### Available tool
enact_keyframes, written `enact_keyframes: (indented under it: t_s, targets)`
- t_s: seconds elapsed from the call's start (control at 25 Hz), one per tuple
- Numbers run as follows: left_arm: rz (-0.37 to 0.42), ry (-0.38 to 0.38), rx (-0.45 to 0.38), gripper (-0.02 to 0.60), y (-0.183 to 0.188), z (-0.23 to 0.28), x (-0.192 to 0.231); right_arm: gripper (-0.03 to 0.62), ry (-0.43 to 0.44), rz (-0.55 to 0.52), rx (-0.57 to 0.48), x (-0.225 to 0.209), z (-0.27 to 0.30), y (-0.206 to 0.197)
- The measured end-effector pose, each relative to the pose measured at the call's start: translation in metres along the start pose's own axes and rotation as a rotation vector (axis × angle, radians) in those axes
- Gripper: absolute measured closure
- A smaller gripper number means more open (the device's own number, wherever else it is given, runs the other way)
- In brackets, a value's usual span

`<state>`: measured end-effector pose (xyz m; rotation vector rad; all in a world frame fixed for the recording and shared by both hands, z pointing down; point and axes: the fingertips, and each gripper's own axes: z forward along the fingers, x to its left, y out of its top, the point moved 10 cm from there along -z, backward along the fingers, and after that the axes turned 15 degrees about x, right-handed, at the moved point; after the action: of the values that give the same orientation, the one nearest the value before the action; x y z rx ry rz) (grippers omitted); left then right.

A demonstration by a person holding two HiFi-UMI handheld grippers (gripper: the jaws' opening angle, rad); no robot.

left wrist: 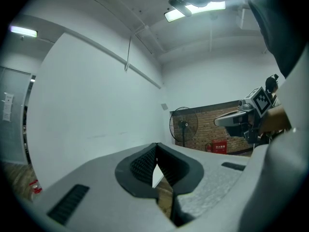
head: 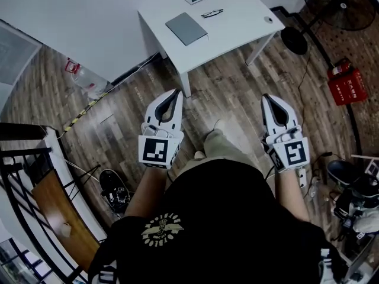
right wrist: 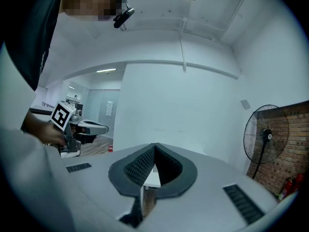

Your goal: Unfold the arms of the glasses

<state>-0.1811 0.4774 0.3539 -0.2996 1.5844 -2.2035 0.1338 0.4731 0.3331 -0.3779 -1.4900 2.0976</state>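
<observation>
Left gripper (head: 176, 92), jaws pressed together on nothing, hung over the floor, well short of the table (head: 240, 31). Glasses (head: 212, 13) lay on that table, near a grey pad (head: 186, 28). Right gripper (head: 266, 97) was likewise closed and empty.

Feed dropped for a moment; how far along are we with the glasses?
Nothing done yet: the glasses lie on the white table, well away from both grippers. In hand: nothing; left gripper and right gripper are shut, empty. Left: approach, grasp, unfold both arms.
</observation>
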Motion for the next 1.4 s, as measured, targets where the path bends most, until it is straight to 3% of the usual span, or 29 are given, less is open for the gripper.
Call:
enact_keyframes:
  t_s: [0.32, 0.68, 1.16, 1.4]
  targets:
    - [-0.034, 0.002, 0.004, 0.574, 0.006, 0.017, 0.003, 0.593, 0.042, -0.002, 0.009, -0.016, 0.027, 0.009]
    - [-0.095, 0.055, 0.04, 0.574, -0.012, 0.032, 0.023, 0.594, 0.137, -0.027, 0.044, -0.015, 0.076, 0.015]
    - [-0.071, -0.027, 0.086, 0.574, -0.007, 0.085, 0.02, 0.593, 0.128, 0.03, 0.075, -0.046, 0.108, 0.001]
    - [-0.046, -0.028, 0.083, 0.574, 0.007, 0.108, 0.025, 0.594, 0.106, 0.046, 0.069, -0.069, 0.119, 0.006]
